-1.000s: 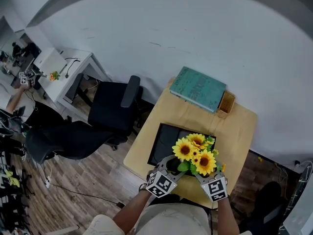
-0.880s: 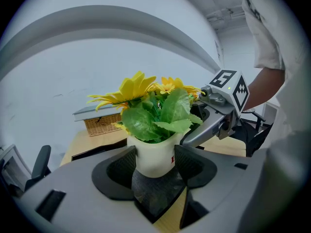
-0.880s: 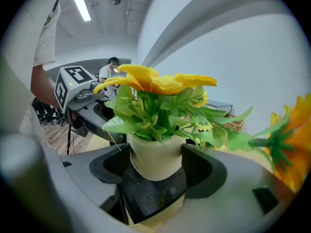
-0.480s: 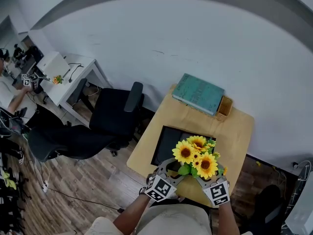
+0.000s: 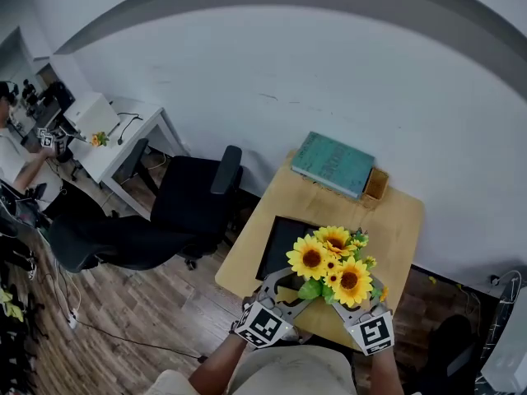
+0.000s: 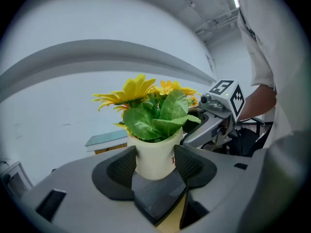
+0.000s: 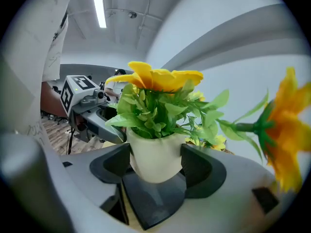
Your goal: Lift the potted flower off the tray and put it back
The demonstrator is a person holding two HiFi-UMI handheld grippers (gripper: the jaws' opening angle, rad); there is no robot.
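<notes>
The potted flower is a white pot point(image 6: 154, 160) of yellow sunflowers point(image 5: 333, 263) with green leaves. Both grippers hold it from opposite sides. My left gripper point(image 6: 155, 167) is shut on the pot, its dark pads point(image 6: 122, 168) pressed against the wall. My right gripper point(image 7: 155, 165) is shut on the same pot point(image 7: 154, 158), which tilts slightly in this view. In the head view the blooms hide the pot; the left gripper point(image 5: 284, 290) and right gripper point(image 5: 350, 303) meet beneath them. The black tray point(image 5: 276, 249) lies on the wooden table point(image 5: 247, 257), partly covered by the flowers hanging over its near right part.
A teal book point(image 5: 336, 163) and a small wooden box point(image 5: 375, 184) sit at the table's far edge. A black office chair point(image 5: 193, 196) stands left of the table. Farther left is a white desk point(image 5: 115, 130) with a person beside it.
The flowers have moved nearer the table's front edge with both grippers still shut on the pot, uncovering more of the tray behind.
</notes>
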